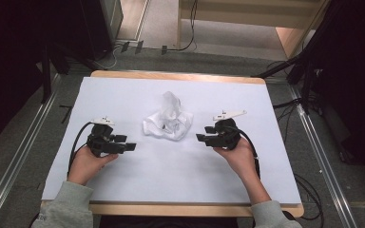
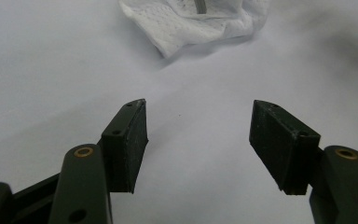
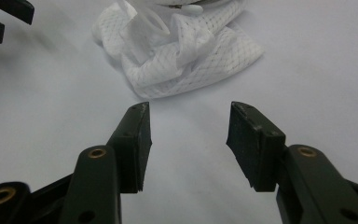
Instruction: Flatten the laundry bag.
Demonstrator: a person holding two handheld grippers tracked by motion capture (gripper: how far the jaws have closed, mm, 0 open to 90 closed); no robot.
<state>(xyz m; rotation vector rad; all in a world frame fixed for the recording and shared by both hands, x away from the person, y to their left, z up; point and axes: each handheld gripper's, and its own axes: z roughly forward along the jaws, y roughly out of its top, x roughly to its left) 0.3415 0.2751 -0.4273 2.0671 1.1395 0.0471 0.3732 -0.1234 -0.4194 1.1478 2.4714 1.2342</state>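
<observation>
Nearest the table's front edge: two grey sleeves [image 1: 66, 202], two hands, one gripper in each. Left hand [image 1: 86, 163] holds the left gripper [image 1: 129, 143], black, hard plastic, jaws apart with only bare table between them. Right hand [image 1: 240, 154] holds the right gripper [image 1: 202, 134], same build, jaws apart, nothing between the pads. Each gripper carries a pale flat plate on top and trails one black cable. In the gripper views the pads [image 3: 139, 140] look flat, matte and rectangular, with brass-coloured pins at the links.

Both sit on one white sheet [image 1: 171, 171], smooth, covering nearly the whole wooden table [image 1: 180, 76]; the light wood rim shows at front and back.

One mesh bag [image 1: 168, 119] lies mid-table between and a little beyond the two grippers, near both, touching neither. White netted fabric, crumpled into a soft lump with a peak at the back; a small zipper-like piece shows in its folds. Open sheet between each gripper and the bag.

Beyond the table: grey carpet, metal rails [image 1: 24, 152] either side, cables on the floor, dark stand legs [image 1: 285, 66], a pale wooden frame [image 1: 247, 19] at the back.
</observation>
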